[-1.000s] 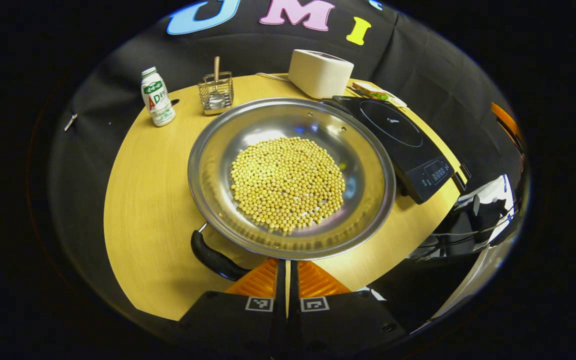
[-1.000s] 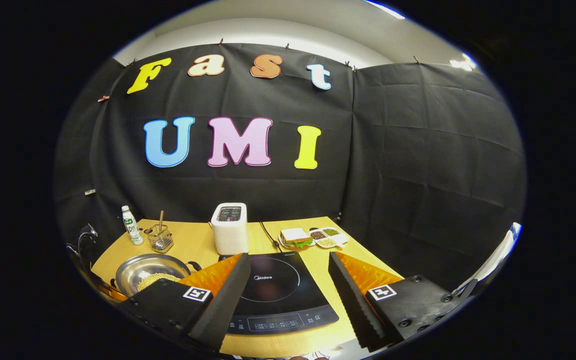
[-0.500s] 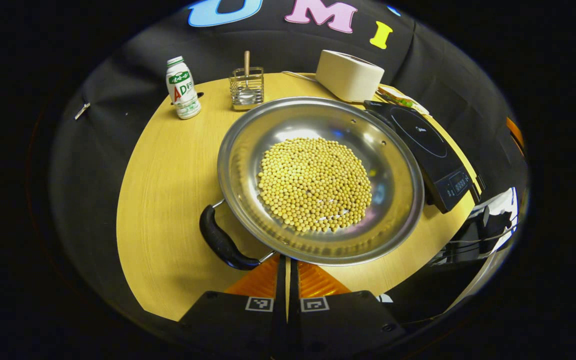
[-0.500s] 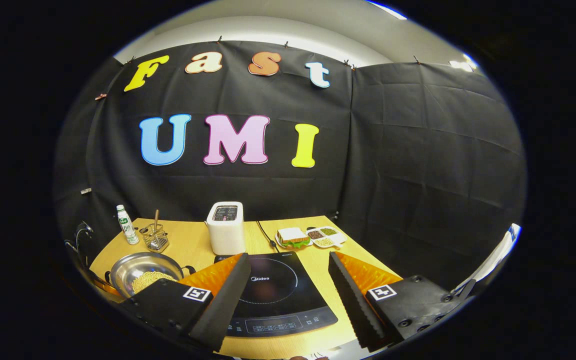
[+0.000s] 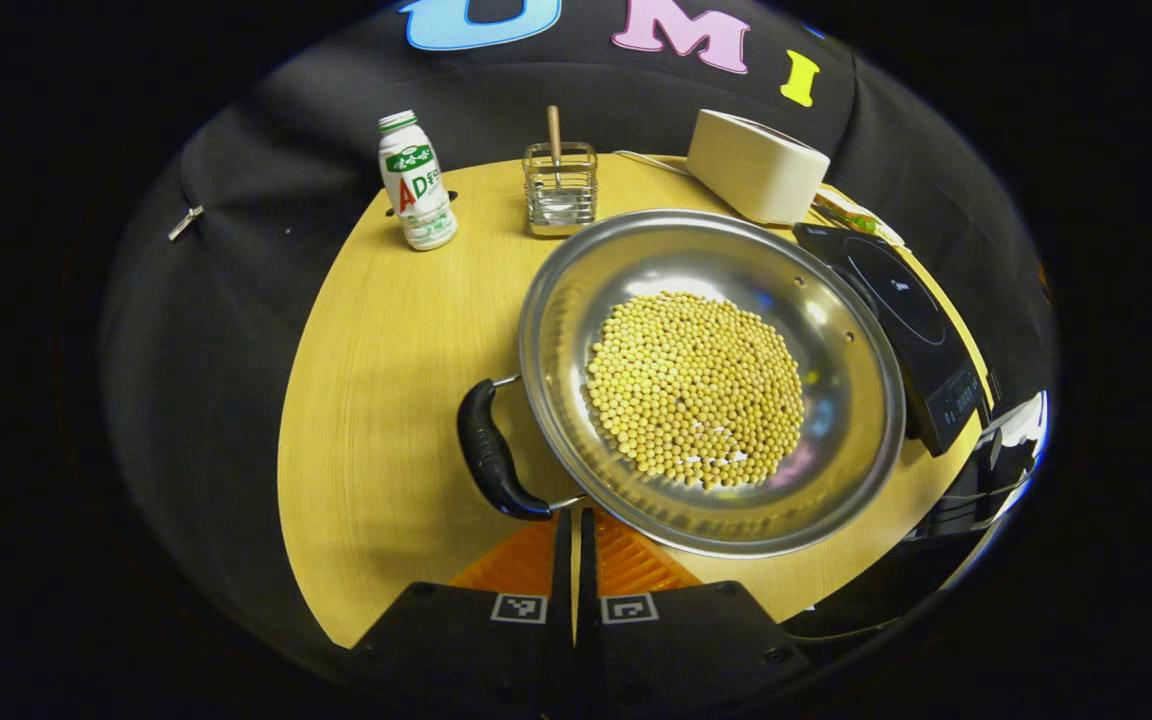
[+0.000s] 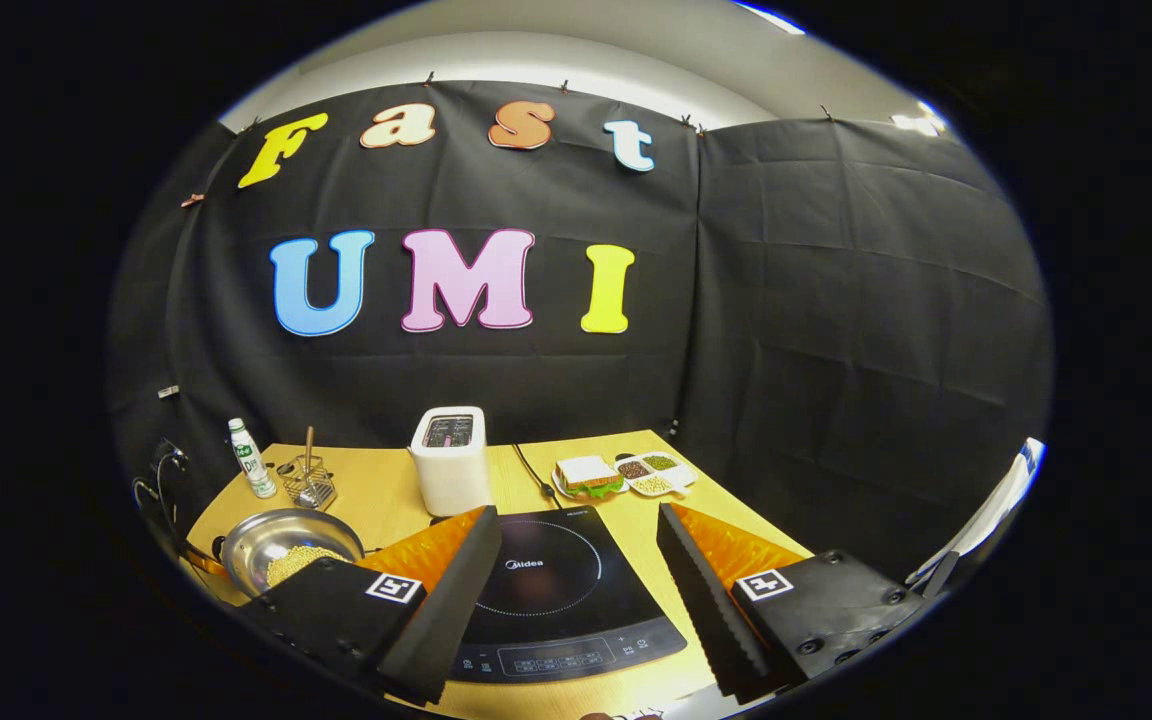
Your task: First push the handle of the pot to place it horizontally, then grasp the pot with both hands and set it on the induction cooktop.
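My left gripper (image 5: pixel 575 520) has its two ribbed wedge fingers pressed together, nothing between them, tips right at the near rim of the pot (image 5: pixel 711 375), beside the wire end of the handle (image 5: pixel 489 463). Whether the tips touch the rim, I can't tell. The pot is a wide shallow round pan of shiny steel, holding a flat heap of small round yellow beans (image 5: pixel 696 390). Its handle is a curved glossy black grip on two thin wire legs, on the pot's left side in the left gripper view. The pot sits on the smooth pale wood table (image 5: pixel 386 400). Just right of the pot lies the induction cooktop (image 5: pixel 901 315), a flat glossy black slab with a ring mark. Behind the pot: a square wire basket (image 5: pixel 558 188) with a wooden stick in it, a small white plastic bottle (image 5: pixel 416 182) farther left, a rounded cream toaster (image 5: pixel 756 165) to the right.

My right gripper (image 6: pixel 573 585) is spread wide, holding nothing, hanging over the cooktop (image 6: pixel 546 590), its fingers (image 6: pixel 456 590) saw-edged. In the right gripper view the pot (image 6: pixel 286 550) sits left of the cooktop, and well past the cooktop sits a sandwich (image 6: pixel 588 474) beside a divided dish (image 6: pixel 654 475).
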